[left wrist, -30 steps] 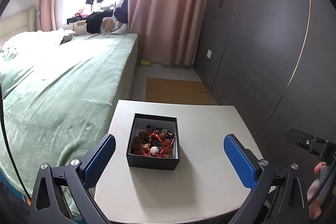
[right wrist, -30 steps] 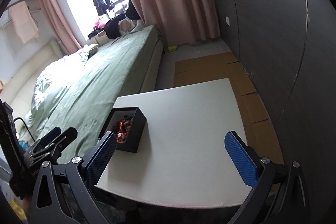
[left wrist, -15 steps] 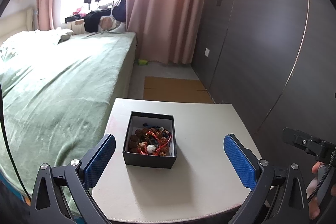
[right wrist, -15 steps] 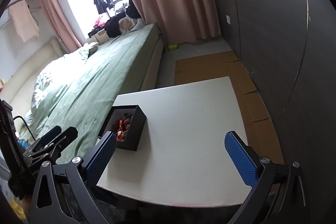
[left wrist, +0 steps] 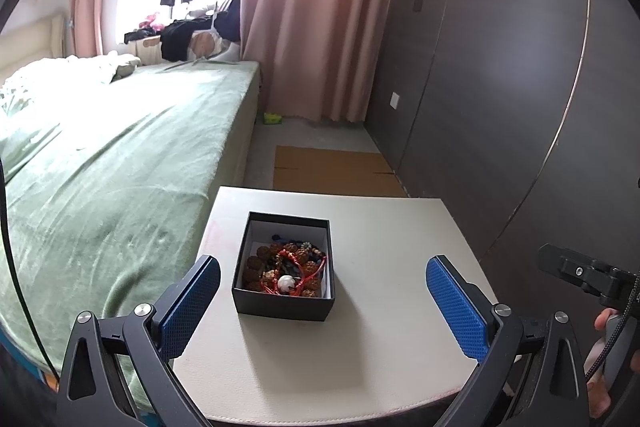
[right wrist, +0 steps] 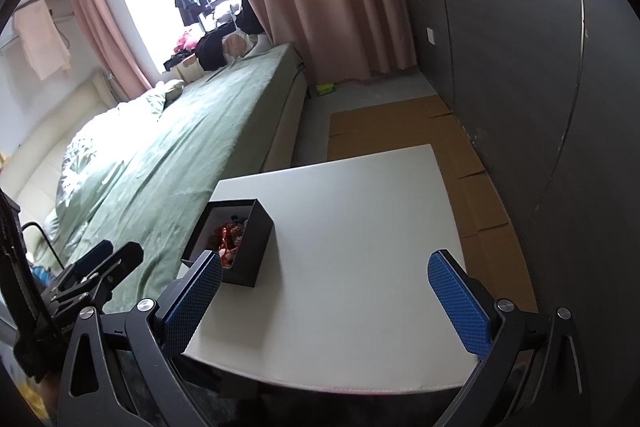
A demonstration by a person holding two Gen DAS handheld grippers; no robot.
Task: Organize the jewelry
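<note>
Left fingers: we are holding the left gripper (left wrist: 322, 301) with its blue-padded fingers (left wrist: 190, 305) spread wide apart, gripping nothing, hovering above the near part of the table.
Right fingers: we are holding the right gripper (right wrist: 324, 301) spread just as wide, its blue pads (right wrist: 460, 303) closing on nothing, hovering over the near edge of the table.
Jewelry box: we are seeing a black open box (left wrist: 285, 267) with a white lining sitting flat on the table, between the left gripper's two fingers in the left wrist view but beyond their tips, not touched by them. In the right wrist view the box (right wrist: 256, 247) is lying toward the table's left side, its near corner showing just behind the right gripper's left fingertip.
Jewelry: we are looking at a tangle of jewelry (left wrist: 288, 269) filling the bottom of the box, with brown knobbly beads, red cord, dark beads and one white bead near the front.
Table: we are working over a pale square table (left wrist: 384, 227), otherwise bare where it is showing.
Surroundings: we are standing beside a bed with a green cover (left wrist: 120, 163) to the left, a dark grey panelled wall (left wrist: 500, 87) to the right, pink curtains (left wrist: 316, 15) ahead, and flattened cardboard (left wrist: 332, 171) lying on the floor beyond the table.
</note>
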